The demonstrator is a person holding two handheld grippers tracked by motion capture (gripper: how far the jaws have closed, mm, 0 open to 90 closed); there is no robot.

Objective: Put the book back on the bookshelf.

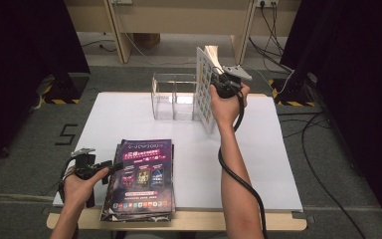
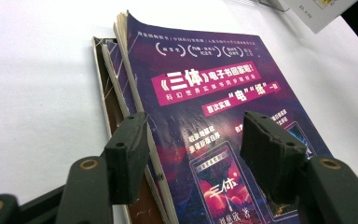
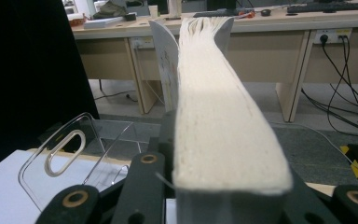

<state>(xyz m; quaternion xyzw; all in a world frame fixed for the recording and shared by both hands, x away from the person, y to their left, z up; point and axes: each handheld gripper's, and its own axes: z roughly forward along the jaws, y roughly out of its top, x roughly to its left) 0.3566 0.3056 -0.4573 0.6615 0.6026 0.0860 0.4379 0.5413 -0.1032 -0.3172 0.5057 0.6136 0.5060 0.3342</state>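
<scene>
High view: a thick white book (image 1: 205, 89) is held upright in the right tongs (image 1: 222, 84), clamped at its edge, just beside the right end of the clear rack (image 1: 173, 94) at the far side of the table (image 1: 258, 149). The book's lower corner is seen close above the table, at the rack's right wall; contact cannot be told. The left tongs (image 1: 110, 166) are seen well nearer than the rack, at the left edge of a stack of purple magazines (image 1: 142, 177) lying flat near the table's front edge.

Left gripper view: the left tongs (image 2: 193, 154) are seen standing open, nothing gripped, jaws spread over the top magazine's cover (image 2: 214, 116), one jaw at the stack's edge. The stack's worn spines are seen fanned slightly. A corner of the white book (image 2: 324, 11) is seen far beyond the stack.

Right gripper view: the book's page edges (image 3: 219, 116) are seen clamped between the jaws of the right tongs (image 3: 228, 196), the pages splaying at the far end. The clear rack (image 3: 70, 154), with its slotted handle, is seen just left of the book.
</scene>
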